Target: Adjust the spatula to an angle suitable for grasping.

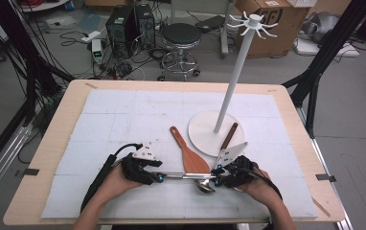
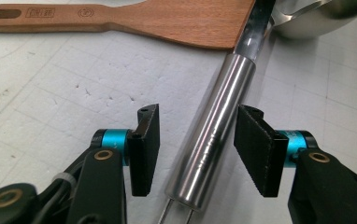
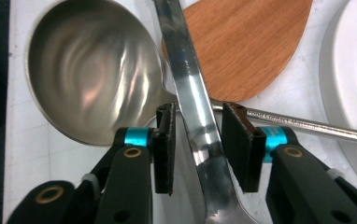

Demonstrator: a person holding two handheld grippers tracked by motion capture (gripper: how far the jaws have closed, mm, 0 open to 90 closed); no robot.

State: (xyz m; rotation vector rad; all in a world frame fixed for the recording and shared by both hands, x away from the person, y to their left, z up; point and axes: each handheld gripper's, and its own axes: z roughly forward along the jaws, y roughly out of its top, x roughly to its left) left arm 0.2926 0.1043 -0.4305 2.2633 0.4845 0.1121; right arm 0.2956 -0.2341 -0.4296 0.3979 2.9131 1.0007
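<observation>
Straddling utensil handles, nothing lifted yet.
My left gripper [image 2: 197,149] jaws stand apart around the steel ladle handle [image 2: 216,135]; right gripper [image 3: 199,144] jaws gape around a flat steel handle [image 3: 193,107]; hanging on the rack [image 1: 234,72] remains.

A thin steel handle [image 3: 307,125] is showing engraved lettering that seems to be reading "Food Contact Material", the last word blurred. The wooden spatula [image 2: 134,18] handle is carrying two stamped marks, too small to read. A faint engraving is running along the tubular steel handle [image 2: 214,135], illegible.
</observation>
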